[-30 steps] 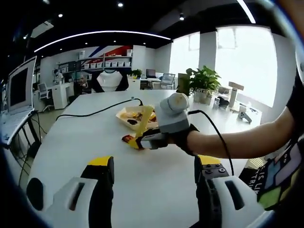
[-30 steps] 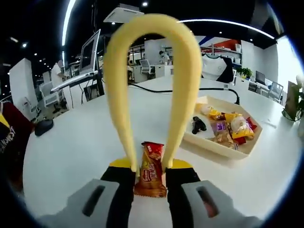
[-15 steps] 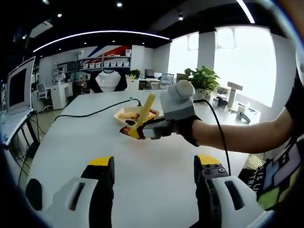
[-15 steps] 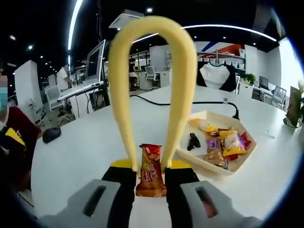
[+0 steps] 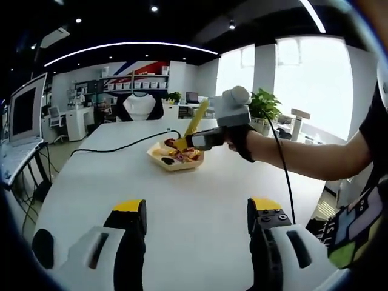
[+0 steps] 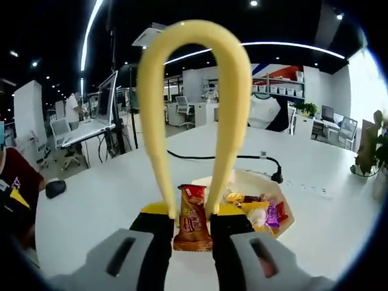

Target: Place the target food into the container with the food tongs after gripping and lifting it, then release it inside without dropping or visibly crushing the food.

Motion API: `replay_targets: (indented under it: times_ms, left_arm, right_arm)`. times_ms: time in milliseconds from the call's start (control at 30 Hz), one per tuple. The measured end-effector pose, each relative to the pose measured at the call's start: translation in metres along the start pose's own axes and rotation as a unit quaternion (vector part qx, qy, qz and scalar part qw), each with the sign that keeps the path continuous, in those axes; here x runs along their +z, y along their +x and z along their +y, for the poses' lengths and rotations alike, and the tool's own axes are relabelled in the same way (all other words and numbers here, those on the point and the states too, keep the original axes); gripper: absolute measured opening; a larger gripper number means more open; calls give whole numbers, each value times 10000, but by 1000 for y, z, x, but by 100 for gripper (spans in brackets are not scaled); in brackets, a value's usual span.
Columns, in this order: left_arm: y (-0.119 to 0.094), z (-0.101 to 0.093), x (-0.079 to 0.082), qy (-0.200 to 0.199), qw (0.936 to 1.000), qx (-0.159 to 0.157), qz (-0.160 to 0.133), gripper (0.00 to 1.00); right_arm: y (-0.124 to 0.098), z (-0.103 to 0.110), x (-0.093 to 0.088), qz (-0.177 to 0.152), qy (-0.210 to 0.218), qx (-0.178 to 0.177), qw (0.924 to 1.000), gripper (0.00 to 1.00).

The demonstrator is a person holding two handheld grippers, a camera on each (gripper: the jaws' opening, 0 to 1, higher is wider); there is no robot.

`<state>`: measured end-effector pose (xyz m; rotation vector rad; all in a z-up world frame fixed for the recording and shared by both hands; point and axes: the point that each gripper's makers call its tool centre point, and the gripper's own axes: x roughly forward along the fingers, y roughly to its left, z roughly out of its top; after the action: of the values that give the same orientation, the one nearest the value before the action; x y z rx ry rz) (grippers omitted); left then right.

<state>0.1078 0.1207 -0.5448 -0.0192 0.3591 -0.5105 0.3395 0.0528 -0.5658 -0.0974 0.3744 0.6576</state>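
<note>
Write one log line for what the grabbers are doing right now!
right gripper: shut on yellow tongs | tongs: pinching snack packet | position: over tray of snacks | left gripper: open, holding nothing, above white table

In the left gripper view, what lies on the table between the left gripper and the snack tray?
Nothing: in the left gripper view, bare white table runs from the left gripper to the snack tray.

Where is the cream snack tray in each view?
Left gripper view: the cream hexagonal snack tray sits centre frame, under the right gripper.
Right gripper view: its rim shows at lower right, behind the yellow tongs.
Shared landmark: the black cable.
</note>
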Motion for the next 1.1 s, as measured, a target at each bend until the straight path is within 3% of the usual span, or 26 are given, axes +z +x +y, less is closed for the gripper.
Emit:
replay_targets:
  times_ms: [67, 133, 333, 433, 600, 633, 667, 767, 900, 967, 1033, 1100]
  left_arm:
    - [-2, 2, 2, 1, 10000, 48, -44, 74]
    - [-5, 4, 4, 46, 9999, 89, -52, 74]
    - [-5, 7, 3, 76, 9999, 113, -27, 74]
    - [-4, 6, 2, 94, 9999, 101, -1, 74]
    - [-1, 4, 2, 92, 9999, 66, 27, 74]
    - [0, 4, 2, 97, 9999, 68, 32, 74]
    - [0, 4, 3, 108, 9999, 65, 36, 74]
    - [-1, 4, 5, 151, 9999, 70, 37, 74]
    - [-3, 8, 3, 119, 9998, 143, 74, 73]
    - [-4, 7, 1, 132, 9998, 136, 96, 73]
    - [-4, 7, -2, 82, 9998, 134, 118, 73]
    - [-3, 6, -3, 82, 9998, 123, 145, 73]
  right_arm:
    - [4, -6, 6, -15, -43, 11, 10000, 20]
    - [8, -25, 20, -30, -446, -181, 9988, 20]
    - [20, -69, 50, 5, -358, -335, 9988, 20]
    - [25, -81, 54, 20, -284, -354, 9990, 20]
    - [36, -87, 46, 177, -154, -350, 9991, 20]
    - [39, -83, 41, 159, 72, -278, 9995, 20]
    - [44, -81, 36, 169, -14, -174, 9997, 20]
    - [50, -90, 18, 461, 170, -397, 9980, 20]
    - [54, -91, 18, 341, -379, -419, 9978, 20]
    - [54, -85, 18, 362, -182, -290, 9988, 21]
    - [55, -86, 19, 356, -512, -327, 9975, 23]
    - [58, -88, 15, 508, -505, -327, 9969, 24]
